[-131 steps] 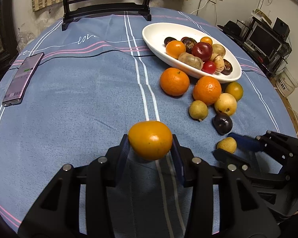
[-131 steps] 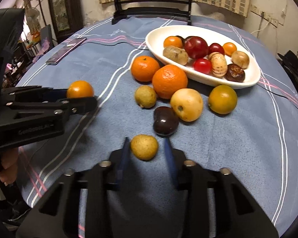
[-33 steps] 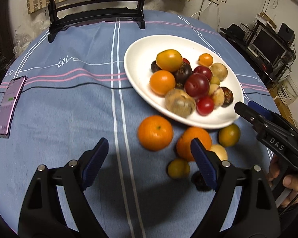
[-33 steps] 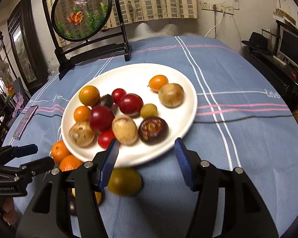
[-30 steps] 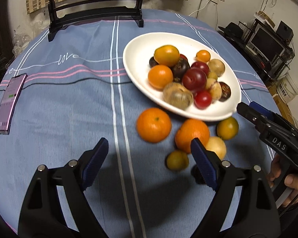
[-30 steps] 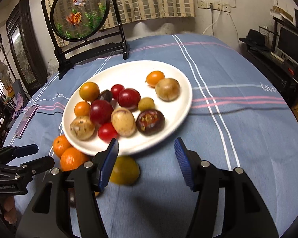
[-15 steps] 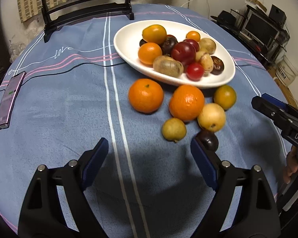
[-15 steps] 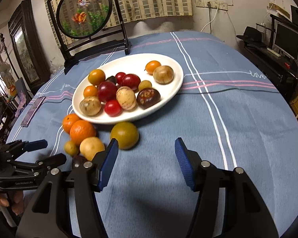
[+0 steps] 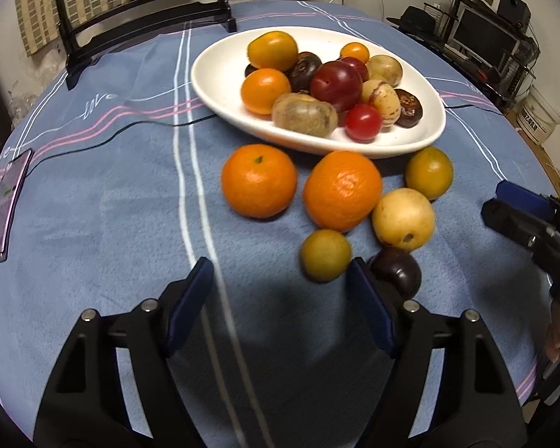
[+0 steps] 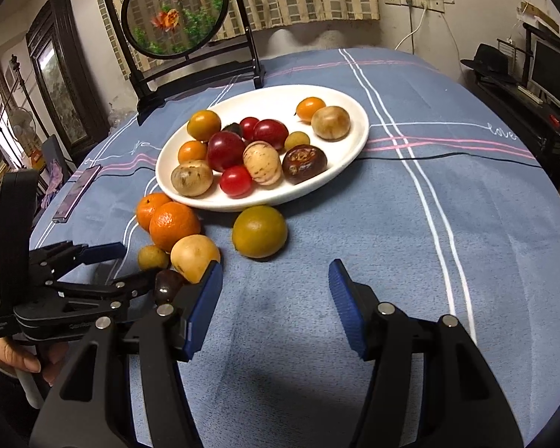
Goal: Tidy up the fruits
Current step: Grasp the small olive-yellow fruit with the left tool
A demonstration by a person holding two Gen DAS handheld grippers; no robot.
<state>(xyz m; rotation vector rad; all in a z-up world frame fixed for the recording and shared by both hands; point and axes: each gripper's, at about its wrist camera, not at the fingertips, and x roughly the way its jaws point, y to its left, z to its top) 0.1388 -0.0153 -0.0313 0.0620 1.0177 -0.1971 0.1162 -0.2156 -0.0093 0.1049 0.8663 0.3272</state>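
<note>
Left wrist view showed my left tongs (image 9: 280, 291) low over the blue table (image 9: 93, 201), with nothing between the pads; the jaws had just been closing a little but they stood apart. At about one o'clock from the tongs lay a small yellow-green fruit (image 9: 325, 255), and a dark plum (image 9: 396, 269) sat just beside the right pad. Further, at twelve o'clock, two oranges (image 9: 259, 180) lay side by side near the rim of the white plate (image 9: 220, 86), which carried a heap of mixed fruits. A pale yellow fruit (image 9: 404, 215) touched the second orange, and a green-orange fruit (image 9: 428, 173) lay near the plate rim at two o'clock. A phone (image 9: 3, 205) lay at nine o'clock, well apart.

In the right wrist view my right tongs (image 10: 276, 295) were half open and empty over bare cloth. The green-orange fruit was at twelve o'clock from them, just beside the plate.
</note>
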